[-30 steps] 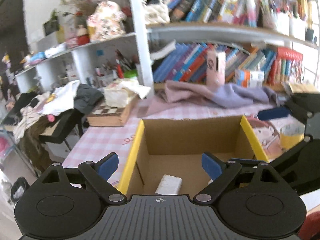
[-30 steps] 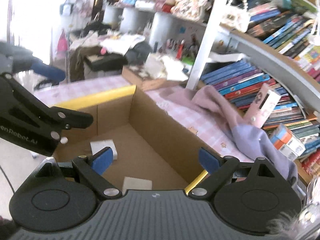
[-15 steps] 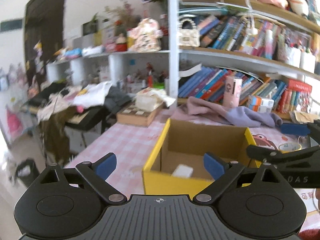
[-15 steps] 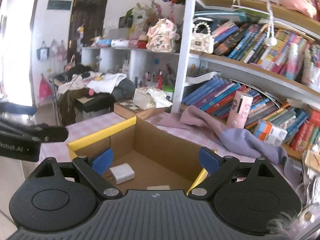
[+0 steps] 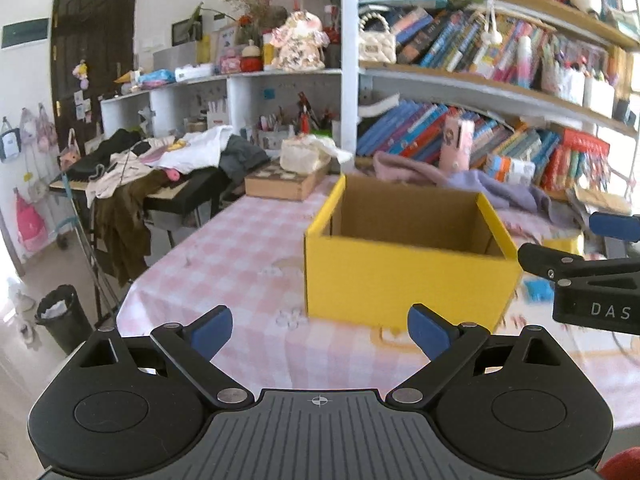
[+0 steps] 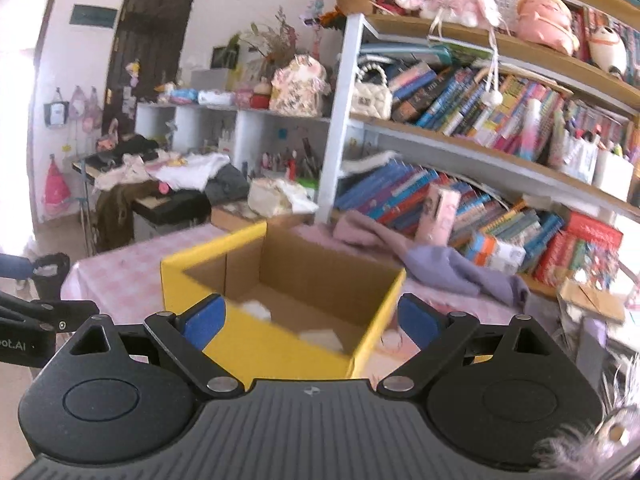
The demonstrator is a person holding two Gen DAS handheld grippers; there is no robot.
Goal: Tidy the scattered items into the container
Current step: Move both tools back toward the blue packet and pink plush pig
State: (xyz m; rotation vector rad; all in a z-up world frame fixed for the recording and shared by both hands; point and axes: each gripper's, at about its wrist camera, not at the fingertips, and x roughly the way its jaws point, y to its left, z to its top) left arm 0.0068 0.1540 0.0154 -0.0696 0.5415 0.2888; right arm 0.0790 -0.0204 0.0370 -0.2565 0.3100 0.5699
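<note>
Yellow outside and plain brown cardboard within, open-topped box [image 5: 404, 276] standing on the pink-and-white checked tablecloth [image 5: 240, 248], just ahead of both grippers. Likely light and fairly stiff, yet thin-walled enough to buckle if squeezed at mid-panel; best taken at a corner or along the rim, or simply left where it stands and filled.

Inside, in the right wrist view, two pale flat pieces: one white block [image 6: 256, 309] near the left inner wall and another whitish slab [image 6: 322, 338] near the front wall, both blurred, so material hard to tell. Probably small, light and rigid, easy to pinch across the narrow sides, prone to slip only if the faces are glossy.

Beyond the box, still out on the table: a small blue item [image 5: 538, 291] beside the right wall, too smeared to identify. A lilac soft cloth [image 6: 452, 268] heaped by the bookshelf [image 6: 460, 160], limp, light, best gathered at a bunched fold if part of the tidy-up at all.

Left gripper [image 5: 320, 330]: blue pads spread wide, nothing between them, nothing touched. Right gripper [image 6: 312, 320]: pads likewise spread wide and empty, box corner seen between them but well beyond, no contact.
</note>
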